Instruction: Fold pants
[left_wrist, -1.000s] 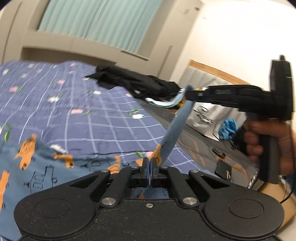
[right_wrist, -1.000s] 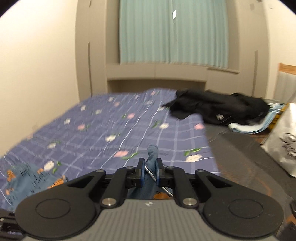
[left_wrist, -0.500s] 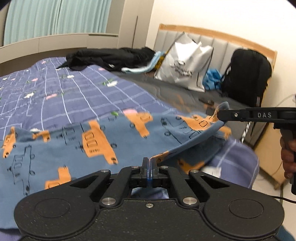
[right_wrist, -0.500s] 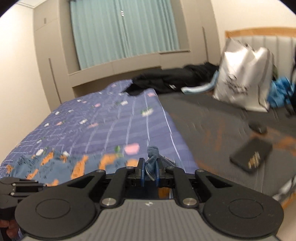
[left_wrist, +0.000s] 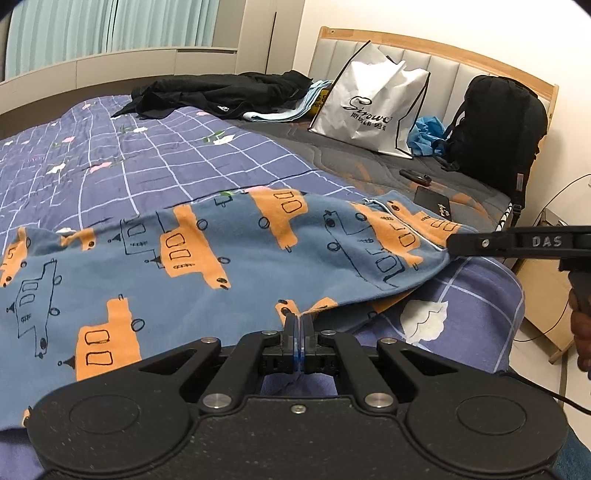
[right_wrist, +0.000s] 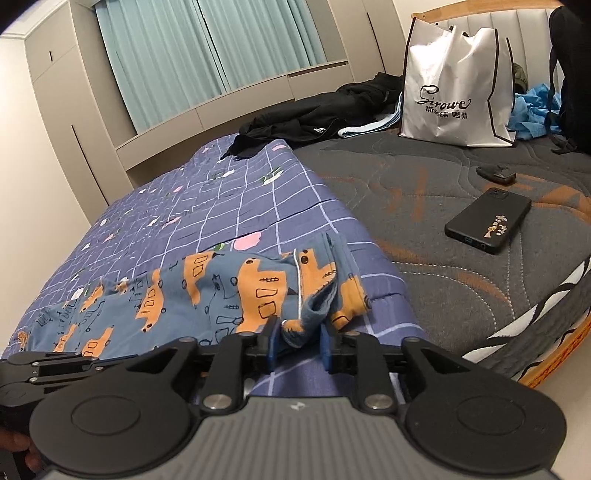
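Blue pants (left_wrist: 221, 254) with orange vehicle prints lie spread on the purple checked bedspread (left_wrist: 147, 155). My left gripper (left_wrist: 298, 325) is shut on the near edge of the pants. My right gripper (right_wrist: 298, 345) stands open, with a bunched corner of the pants (right_wrist: 314, 306) lying loose between its jaws. In the left wrist view the right gripper's fingers (left_wrist: 480, 244) touch the right end of the pants. The pants also show in the right wrist view (right_wrist: 166, 295), and the left gripper sits at the lower left there (right_wrist: 48, 363).
A black phone (right_wrist: 487, 221) and a small dark object (right_wrist: 495, 171) lie on the grey mattress (right_wrist: 424, 258). A white shopping bag (left_wrist: 373, 107), a black backpack (left_wrist: 498, 129), blue cloth (left_wrist: 426, 133) and a black jacket (left_wrist: 221, 92) sit by the headboard.
Both grippers came down and the pants now lie flat on the bed. The right gripper's jaws have opened and let go of the pants corner. The left stays shut on the fabric.
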